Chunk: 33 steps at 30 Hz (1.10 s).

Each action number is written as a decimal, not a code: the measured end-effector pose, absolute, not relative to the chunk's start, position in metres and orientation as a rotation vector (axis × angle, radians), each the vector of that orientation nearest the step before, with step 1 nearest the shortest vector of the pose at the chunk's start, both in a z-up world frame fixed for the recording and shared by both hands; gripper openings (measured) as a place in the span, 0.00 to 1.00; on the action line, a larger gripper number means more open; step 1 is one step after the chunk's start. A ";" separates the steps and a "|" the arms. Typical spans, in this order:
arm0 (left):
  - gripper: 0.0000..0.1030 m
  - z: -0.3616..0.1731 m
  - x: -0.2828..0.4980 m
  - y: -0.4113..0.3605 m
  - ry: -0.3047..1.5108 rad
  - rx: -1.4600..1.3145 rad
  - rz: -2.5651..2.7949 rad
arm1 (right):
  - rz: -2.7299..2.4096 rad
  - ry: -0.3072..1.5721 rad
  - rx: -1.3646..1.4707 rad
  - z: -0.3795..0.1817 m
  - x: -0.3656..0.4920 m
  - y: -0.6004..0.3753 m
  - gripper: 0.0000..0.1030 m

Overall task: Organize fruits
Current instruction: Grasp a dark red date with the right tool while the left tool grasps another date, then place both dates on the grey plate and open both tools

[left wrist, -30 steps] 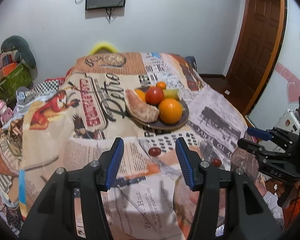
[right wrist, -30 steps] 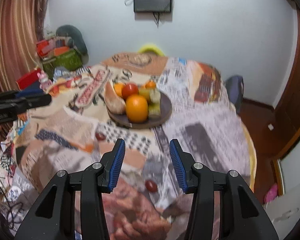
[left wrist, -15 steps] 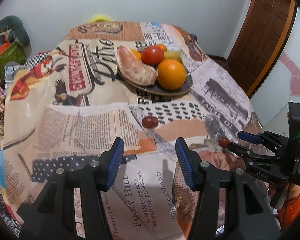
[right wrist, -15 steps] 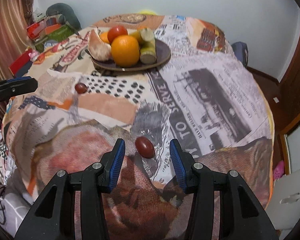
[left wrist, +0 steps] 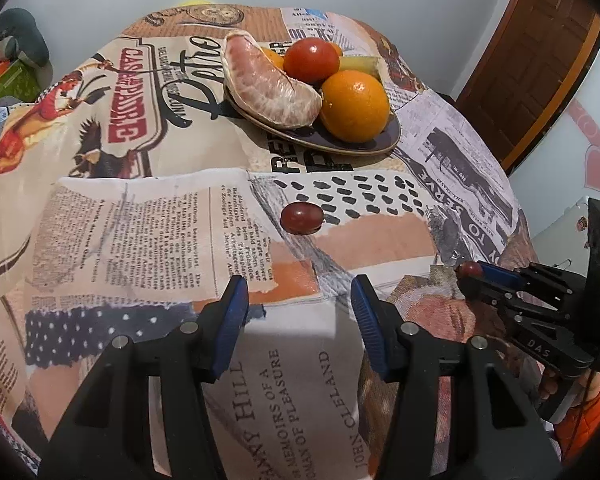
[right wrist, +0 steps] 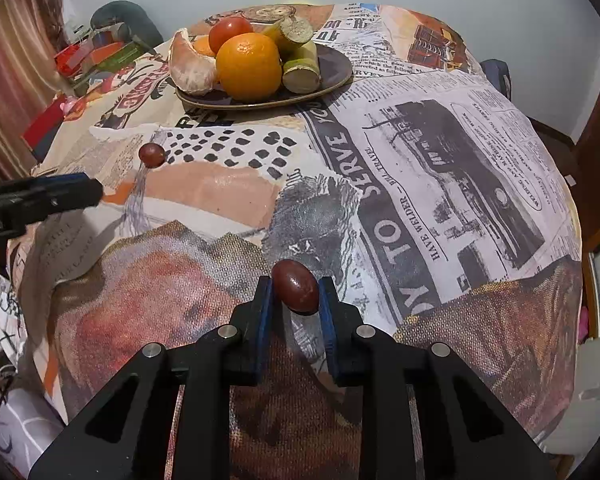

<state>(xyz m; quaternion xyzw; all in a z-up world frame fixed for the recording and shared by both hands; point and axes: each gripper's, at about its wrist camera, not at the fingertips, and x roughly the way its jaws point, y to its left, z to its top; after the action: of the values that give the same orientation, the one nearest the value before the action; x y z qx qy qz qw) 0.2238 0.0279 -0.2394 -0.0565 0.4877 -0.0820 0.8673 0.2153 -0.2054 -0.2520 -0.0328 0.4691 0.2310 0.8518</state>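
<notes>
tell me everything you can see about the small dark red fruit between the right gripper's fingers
The small dark red fruit is oval, smooth and glossy, like a grape or small plum. It is clamped between the blue pads of the right gripper, tilted, its upper end leaning left and sticking out past the fingertips. It sits low over the printed tablecloth, near the table's front edge. Whether it touches the cloth I cannot tell.

Counts: 2 grapes, one [right wrist: 295,292] betw. right gripper's pads, one [left wrist: 301,218] loose on cloth. 1 plate [left wrist: 364,146]. On plate: 1 orange [left wrist: 354,106], 1 tomato [left wrist: 311,60], 1 pomelo wedge [left wrist: 268,86], 2 cut green stalk pcs [right wrist: 300,74]. 1 smaller orange fruit [right wrist: 204,46], part hidden. 2 grippers.
</notes>
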 end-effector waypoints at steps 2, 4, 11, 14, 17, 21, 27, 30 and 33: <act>0.52 -0.242 0.228 0.027 1.027 -0.117 -0.173 | 0.494 0.982 -0.060 -0.250 0.218 -0.203 0.20; 0.52 -0.244 0.233 0.026 1.031 -0.115 -0.173 | 0.491 0.965 -0.067 -0.245 0.220 -0.201 0.20; 0.52 -0.249 0.253 0.020 1.032 -0.105 -0.168 | 0.490 0.910 -0.071 -0.229 0.233 -0.198 0.20; 0.52 -0.251 0.262 0.017 1.030 -0.097 -0.167 | 0.492 0.894 -0.072 -0.225 0.239 -0.198 0.20; 0.49 -0.252 0.268 0.013 1.021 -0.082 -0.162 | 0.493 0.885 -0.073 -0.223 0.243 -0.197 0.20; 0.35 -0.254 0.276 0.014 1.009 -0.069 -0.146 | 0.501 0.884 -0.065 -0.224 0.248 -0.196 0.20; 0.28 -0.253 0.276 0.015 1.002 -0.074 -0.156 | 0.513 0.881 -0.061 -0.224 0.251 -0.192 0.20; 0.28 -0.250 0.275 0.016 0.996 -0.080 -0.157 | 0.516 0.875 -0.061 -0.221 0.253 -0.191 0.20; 0.28 -0.245 0.273 0.018 0.982 -0.083 -0.157 | 0.520 0.861 -0.061 -0.217 0.256 -0.189 0.20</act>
<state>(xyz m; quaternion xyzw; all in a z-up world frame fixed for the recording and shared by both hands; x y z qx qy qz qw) 0.2734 0.0176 -0.2446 -0.0396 0.4710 -0.0755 0.8780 0.2558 -0.1891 -0.2168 -0.0293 0.4127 0.2491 0.8757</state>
